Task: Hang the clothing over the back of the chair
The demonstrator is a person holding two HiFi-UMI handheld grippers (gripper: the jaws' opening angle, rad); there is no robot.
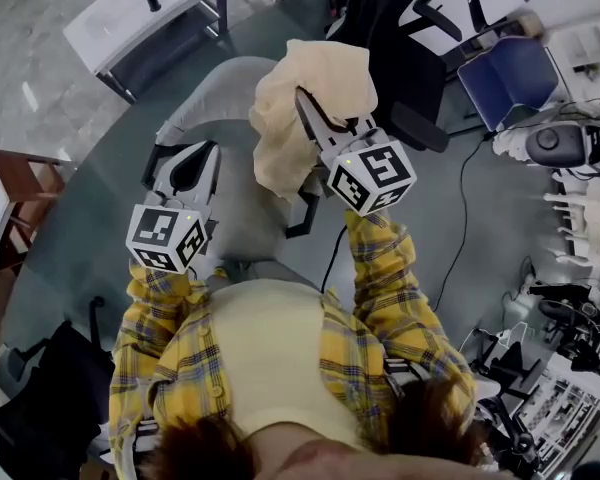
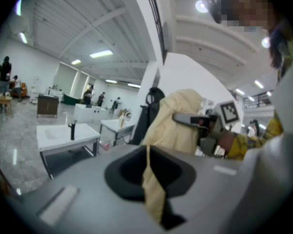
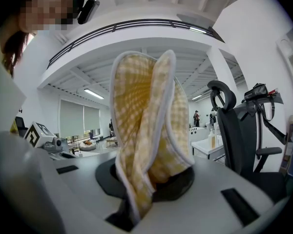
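Sleeves of yellow plaid cloth (image 1: 380,268) lead out to both tools. The left tool (image 1: 200,155) is clenched on a narrow strip of yellow fabric (image 2: 152,191), and the right tool (image 1: 308,108) is clamped on a bunched fold of the pale yellow checked garment (image 1: 315,78), holding it up. Beneath them stands the grey padded office chair (image 1: 215,98), with the garment hanging beside its rounded back, contact unclear; farther off are a white surface (image 1: 110,18) and a black office chair (image 1: 400,48).
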